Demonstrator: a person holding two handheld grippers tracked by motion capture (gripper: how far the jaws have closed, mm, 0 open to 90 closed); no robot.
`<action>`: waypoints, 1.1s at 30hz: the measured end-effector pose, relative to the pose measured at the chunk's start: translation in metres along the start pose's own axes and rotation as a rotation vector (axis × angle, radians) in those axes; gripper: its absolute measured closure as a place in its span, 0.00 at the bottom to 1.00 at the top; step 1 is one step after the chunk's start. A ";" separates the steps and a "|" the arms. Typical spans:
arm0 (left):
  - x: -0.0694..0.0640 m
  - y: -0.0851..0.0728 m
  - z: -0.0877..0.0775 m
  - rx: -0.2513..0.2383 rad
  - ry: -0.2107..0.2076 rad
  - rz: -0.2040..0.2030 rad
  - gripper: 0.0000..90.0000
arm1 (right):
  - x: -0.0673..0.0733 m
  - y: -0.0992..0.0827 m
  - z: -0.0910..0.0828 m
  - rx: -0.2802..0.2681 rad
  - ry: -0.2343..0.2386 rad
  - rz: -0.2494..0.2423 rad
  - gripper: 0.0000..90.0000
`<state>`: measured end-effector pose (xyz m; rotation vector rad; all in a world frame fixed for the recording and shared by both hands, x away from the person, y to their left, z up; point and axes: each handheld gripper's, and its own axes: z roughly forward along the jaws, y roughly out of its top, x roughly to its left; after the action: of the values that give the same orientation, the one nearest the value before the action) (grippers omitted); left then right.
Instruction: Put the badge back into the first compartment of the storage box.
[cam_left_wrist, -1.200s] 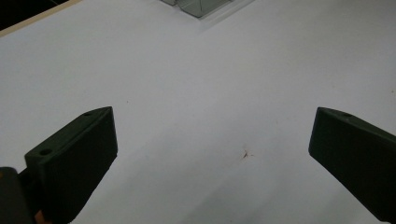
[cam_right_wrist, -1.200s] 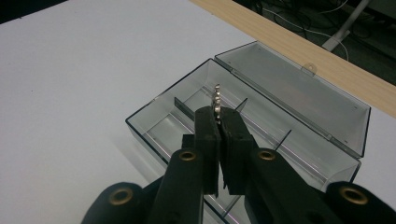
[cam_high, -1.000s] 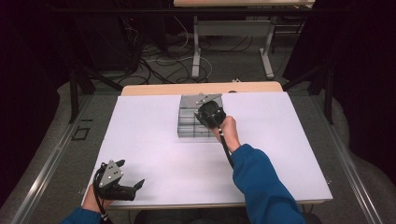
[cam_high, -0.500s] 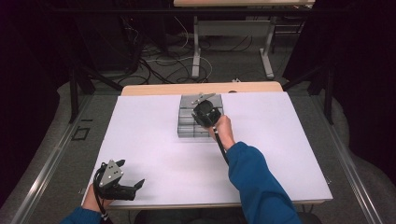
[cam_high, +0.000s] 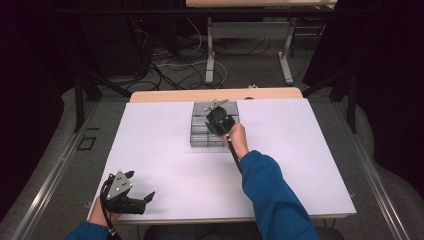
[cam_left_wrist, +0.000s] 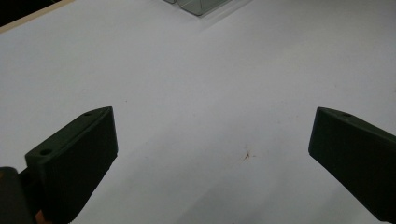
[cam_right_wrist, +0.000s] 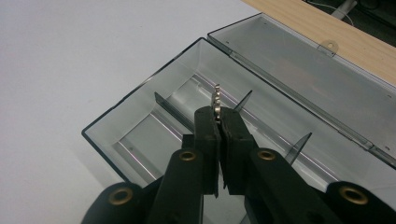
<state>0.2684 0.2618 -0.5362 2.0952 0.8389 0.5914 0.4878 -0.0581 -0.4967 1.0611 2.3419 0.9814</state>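
A clear grey plastic box (cam_right_wrist: 140, 130) with thin dividers lies open on the white table (cam_high: 165, 150), its lid (cam_right_wrist: 317, 79) folded back toward the wooden far edge. My right gripper (cam_right_wrist: 218, 114) hangs over the box's middle compartments, shut on a small ridged metal piece (cam_right_wrist: 216, 100) that sticks up past its tips. In the high view the right gripper (cam_high: 218, 120) is above the box (cam_high: 200, 136) at the table's far middle. My left gripper (cam_high: 141, 184) rests near the front left corner, open with nothing between its fingers (cam_left_wrist: 74, 154).
A wooden strip (cam_high: 165, 95) runs along the table's far edge. Beyond it are cables (cam_high: 170, 55) on the floor and the legs of another table (cam_high: 210, 50). Dark curtains flank both sides.
The right gripper has shifted a little to the left and lower over the box, still shut on the metal piece. The left gripper has kept still.
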 end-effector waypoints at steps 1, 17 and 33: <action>0.000 0.000 0.000 -0.001 0.000 0.000 0.02 | -0.002 0.000 0.001 0.000 0.000 -0.014 0.96; 0.000 0.000 0.000 -0.002 0.000 0.002 0.02 | 0.001 0.004 0.012 0.031 0.003 -0.015 0.96; 0.000 0.000 0.000 -0.002 0.000 0.002 0.02 | 0.005 0.004 0.023 0.052 -0.002 -0.017 0.96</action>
<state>0.2686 0.2616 -0.5362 2.0946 0.8358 0.5926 0.5002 -0.0418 -0.5095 1.0596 2.3825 0.9182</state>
